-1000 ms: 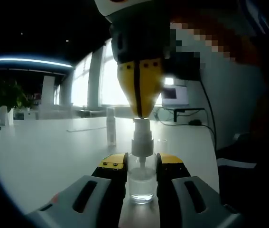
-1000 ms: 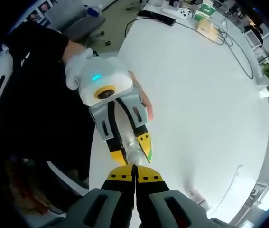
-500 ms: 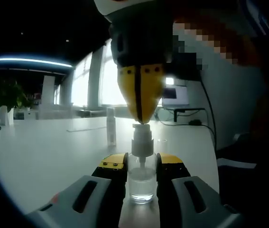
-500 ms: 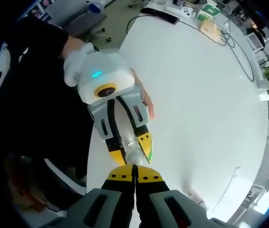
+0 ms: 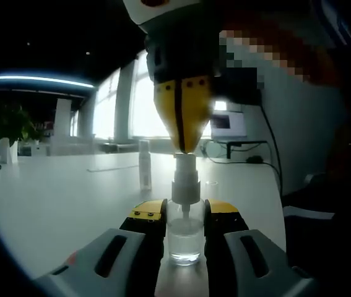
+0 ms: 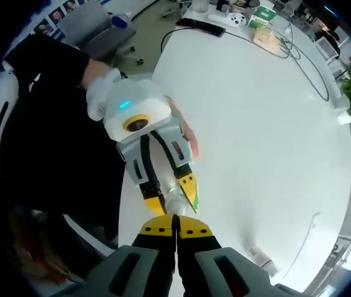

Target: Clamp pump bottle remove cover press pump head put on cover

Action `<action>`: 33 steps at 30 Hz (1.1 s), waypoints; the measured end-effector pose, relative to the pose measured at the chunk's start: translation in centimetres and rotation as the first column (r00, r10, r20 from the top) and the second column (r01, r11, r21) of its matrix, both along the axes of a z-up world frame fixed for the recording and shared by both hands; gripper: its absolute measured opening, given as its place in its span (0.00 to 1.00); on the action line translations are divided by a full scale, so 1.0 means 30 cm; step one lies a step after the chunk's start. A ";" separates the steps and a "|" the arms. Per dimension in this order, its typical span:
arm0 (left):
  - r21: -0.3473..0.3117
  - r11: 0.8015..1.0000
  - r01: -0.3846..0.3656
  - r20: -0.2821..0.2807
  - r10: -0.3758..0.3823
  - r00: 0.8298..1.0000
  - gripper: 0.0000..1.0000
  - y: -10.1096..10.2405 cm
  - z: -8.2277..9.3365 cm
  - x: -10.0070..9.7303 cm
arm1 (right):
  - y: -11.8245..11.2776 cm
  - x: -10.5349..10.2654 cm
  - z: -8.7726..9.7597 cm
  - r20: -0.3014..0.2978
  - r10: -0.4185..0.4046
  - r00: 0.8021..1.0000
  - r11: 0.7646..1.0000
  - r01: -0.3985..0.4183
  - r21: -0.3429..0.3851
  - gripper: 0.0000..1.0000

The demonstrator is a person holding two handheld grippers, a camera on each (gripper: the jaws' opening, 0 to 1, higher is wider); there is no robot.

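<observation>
Nearest in the left gripper view, the left gripper (image 5: 185, 218), grey-bodied with yellow-tipped jaws, is clamped on the small clear plastic pump bottle (image 5: 184, 234), one jaw on each side of its body at 6 o'clock; the bottle stands upright on the white round table (image 5: 57, 198) with a little clear liquid in the bottom. Above the clamp rises the white pump head (image 5: 185, 176), bare of any cover. Bearing down on it from 12 o'clock is the right gripper (image 5: 182, 147), jaws pressed together into one yellow wedge, holding nothing, tip touching the pump head's top. Seen from the right gripper view, the closed right gripper (image 6: 175, 229) sits at 6 o'clock directly over the bottle (image 6: 174, 202), with the left gripper (image 6: 174, 195) beyond it toward 11 o'clock, held in a person's white-gloved hand (image 6: 104, 91). Judgement: the step in hand is pressing the pump head. To do it well, keep the wedge centred on the head and push straight along the bottle's axis; an off-centre push could tip the bottle or slide the tip off. The left clamp should hold firm and keep the base flat on the table. Farther off, toward 11 o'clock in the left gripper view, a slim clear tube-like cover (image 5: 145, 164) stands upright on the table, well apart from the bottle; whether it is this bottle's cover I cannot tell.
</observation>
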State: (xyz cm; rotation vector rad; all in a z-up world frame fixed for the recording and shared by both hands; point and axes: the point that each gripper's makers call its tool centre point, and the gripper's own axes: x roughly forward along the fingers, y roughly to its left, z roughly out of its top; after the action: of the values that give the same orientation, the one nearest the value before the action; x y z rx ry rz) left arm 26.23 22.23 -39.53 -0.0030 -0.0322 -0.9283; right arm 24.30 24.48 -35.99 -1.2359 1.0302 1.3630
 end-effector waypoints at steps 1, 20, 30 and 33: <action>0.000 1.000 0.000 0.000 0.000 1.000 0.15 0.002 -0.001 0.003 | 0.000 0.000 0.000 0.000 -0.001 1.000 1.000 0.001 0.000 0.00; 0.000 1.000 0.000 0.000 0.000 1.000 0.15 0.000 0.000 0.001 | 0.002 -0.002 0.000 0.028 0.043 0.999 0.999 -0.042 -0.029 0.00; -0.001 1.000 0.000 -0.002 0.000 1.000 0.15 0.000 -0.001 0.002 | 0.001 -0.002 0.000 0.034 0.048 0.998 0.998 -0.047 -0.036 0.00; -0.001 1.000 0.000 -0.001 0.000 1.000 0.15 0.000 -0.001 0.002 | 0.001 -0.001 0.000 0.030 0.043 0.999 0.999 -0.042 -0.033 0.00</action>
State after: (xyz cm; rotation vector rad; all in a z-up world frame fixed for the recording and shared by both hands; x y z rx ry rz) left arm 26.28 22.23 -39.57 -0.0048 -0.0314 -0.9282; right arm 24.26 24.50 -36.01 -1.3057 1.0132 1.3605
